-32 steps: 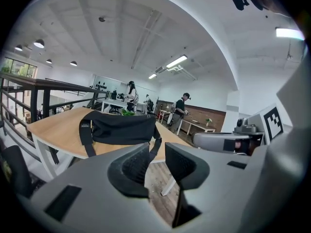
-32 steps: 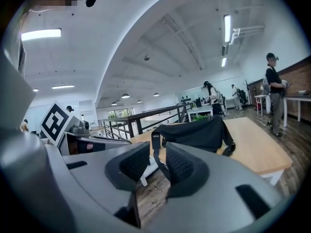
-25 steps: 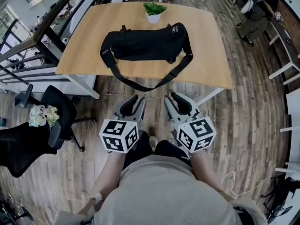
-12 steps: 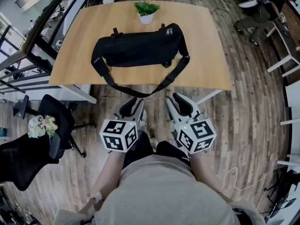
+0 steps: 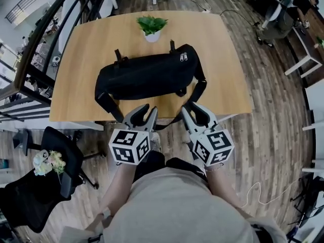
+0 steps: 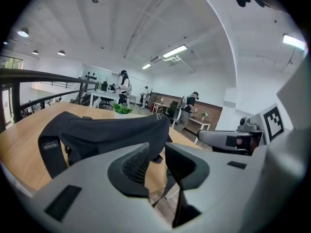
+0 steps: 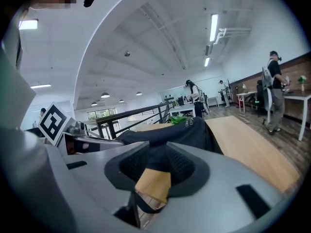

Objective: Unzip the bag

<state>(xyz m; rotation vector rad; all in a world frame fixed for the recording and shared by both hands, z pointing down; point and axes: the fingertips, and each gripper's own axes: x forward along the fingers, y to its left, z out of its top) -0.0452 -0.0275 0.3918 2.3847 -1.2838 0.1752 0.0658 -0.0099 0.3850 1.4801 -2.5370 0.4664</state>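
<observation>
Black and slumped, lying as the bag on the wooden table, just ahead of both sets of jaws and touching neither. Showing its zipper pulls beyond the right gripper. Trailing a strap back toward the jaws. Holding left gripper and right alike partly apart, gripping nothing. Keeping a potted plant farther off, past the bag.

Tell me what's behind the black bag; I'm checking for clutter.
A small potted plant stands on the table behind the bag. Anything under the bag is hidden.
</observation>
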